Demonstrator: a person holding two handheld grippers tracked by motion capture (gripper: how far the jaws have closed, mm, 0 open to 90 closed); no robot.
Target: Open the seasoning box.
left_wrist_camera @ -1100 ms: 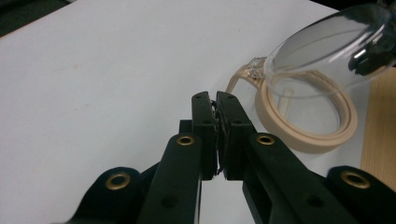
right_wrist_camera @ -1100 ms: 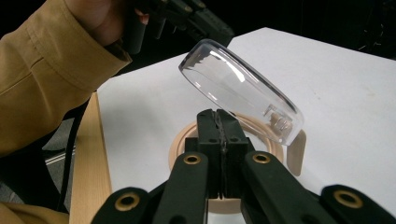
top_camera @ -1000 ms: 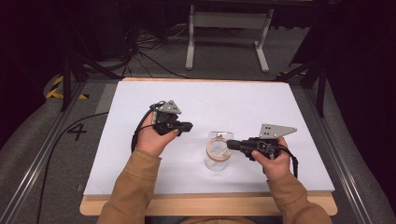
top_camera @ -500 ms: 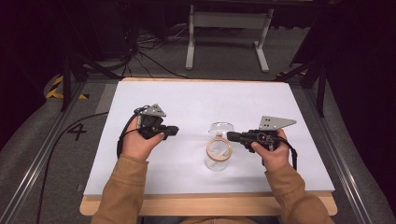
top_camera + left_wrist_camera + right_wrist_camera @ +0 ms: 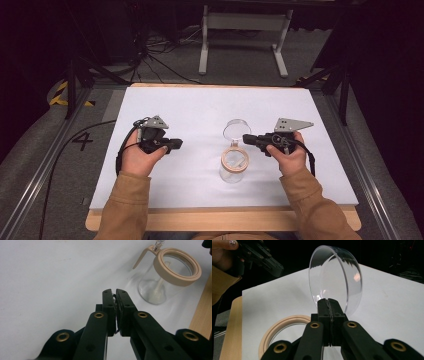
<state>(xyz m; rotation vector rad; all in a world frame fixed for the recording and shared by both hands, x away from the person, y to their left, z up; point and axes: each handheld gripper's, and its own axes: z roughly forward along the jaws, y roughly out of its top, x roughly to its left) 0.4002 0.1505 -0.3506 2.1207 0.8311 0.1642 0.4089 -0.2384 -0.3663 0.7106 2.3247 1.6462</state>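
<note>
The glass jar [image 5: 233,167] stands on the white table [image 5: 200,107] near its front edge, between the two hands. Its clear lid [image 5: 236,129] is swung up on the far side, above the tan rim ring [image 5: 178,267]. Right gripper [image 5: 248,139] — jaws pressed together, pinching the lid's lower edge. Left gripper [image 5: 176,144] — well left of the jar, jaws closed with nothing between them.
</note>
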